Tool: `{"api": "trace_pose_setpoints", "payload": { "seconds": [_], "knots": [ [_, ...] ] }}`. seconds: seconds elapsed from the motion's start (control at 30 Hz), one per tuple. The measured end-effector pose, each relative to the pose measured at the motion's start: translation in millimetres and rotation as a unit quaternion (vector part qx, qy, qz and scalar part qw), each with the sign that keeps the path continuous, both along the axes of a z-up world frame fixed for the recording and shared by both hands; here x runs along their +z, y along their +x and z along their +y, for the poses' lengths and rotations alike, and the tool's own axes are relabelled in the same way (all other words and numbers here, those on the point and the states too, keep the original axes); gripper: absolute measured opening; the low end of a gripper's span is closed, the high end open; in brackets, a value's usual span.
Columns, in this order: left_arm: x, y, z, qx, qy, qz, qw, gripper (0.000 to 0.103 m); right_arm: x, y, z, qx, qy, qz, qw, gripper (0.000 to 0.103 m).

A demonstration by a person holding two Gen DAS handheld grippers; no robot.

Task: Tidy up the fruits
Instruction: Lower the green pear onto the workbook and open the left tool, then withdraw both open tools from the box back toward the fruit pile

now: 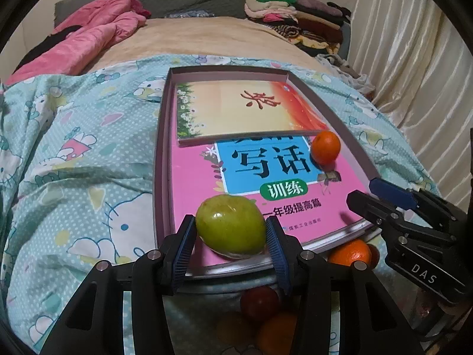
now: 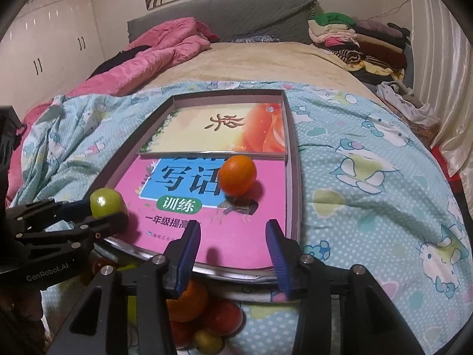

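Observation:
A green fruit (image 1: pixel 230 226) hangs just above the near corner of a pink book (image 1: pixel 195 183), and my left gripper (image 1: pixel 230 227) is shut on it, pads pressing both sides. The right wrist view shows the same fruit (image 2: pixel 105 205) at the left. An orange (image 1: pixel 325 147) (image 2: pixel 237 174) lies loose on the pink book inside a shallow box (image 2: pixel 294 177). My right gripper (image 2: pixel 233 230) stands open and empty over the book's near edge, short of the orange. Several more fruits (image 2: pixel 189 304), orange, red and yellow-green, lie below the box's near edge, partly hidden by the fingers.
The box rests on a blue cartoon-print quilt (image 2: pixel 369 177) on a bed. A second book (image 1: pixel 236 109) fills the box's far half. A pink duvet (image 1: pixel 97 35) lies far left, folded clothes (image 2: pixel 360 41) far right, and curtains (image 1: pixel 414 59) hang along the right side.

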State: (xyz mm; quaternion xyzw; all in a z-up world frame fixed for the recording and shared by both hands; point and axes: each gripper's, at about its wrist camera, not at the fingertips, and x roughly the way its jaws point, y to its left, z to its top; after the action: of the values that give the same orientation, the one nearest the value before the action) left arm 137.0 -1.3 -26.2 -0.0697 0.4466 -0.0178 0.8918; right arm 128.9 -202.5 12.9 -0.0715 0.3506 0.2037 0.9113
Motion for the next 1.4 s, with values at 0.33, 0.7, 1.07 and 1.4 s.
{"api": "trace_pose_setpoints", "payload": {
  "seconds": [0.33,0.7,1.07,1.4],
  "knots": [
    [10,-4,5,0.005,-0.005,-0.02,0.9998,0.05,9,-3,-5,-0.002,0.028,-0.013,1.0,0.053],
    [23,-10,12,0.023,-0.009,-0.042,0.9988,0.062,12,-6,-5,0.001,0.038,-0.018,0.999,0.057],
    [35,-19,22,0.035,-0.021,-0.062,0.9972,0.073,19,-9,-9,-0.003,0.052,-0.031,0.998,0.062],
    [42,-28,38,0.056,-0.038,-0.066,0.9956,0.076,29,-11,-18,-0.013,0.08,-0.047,0.996,0.072]
  ]
}}
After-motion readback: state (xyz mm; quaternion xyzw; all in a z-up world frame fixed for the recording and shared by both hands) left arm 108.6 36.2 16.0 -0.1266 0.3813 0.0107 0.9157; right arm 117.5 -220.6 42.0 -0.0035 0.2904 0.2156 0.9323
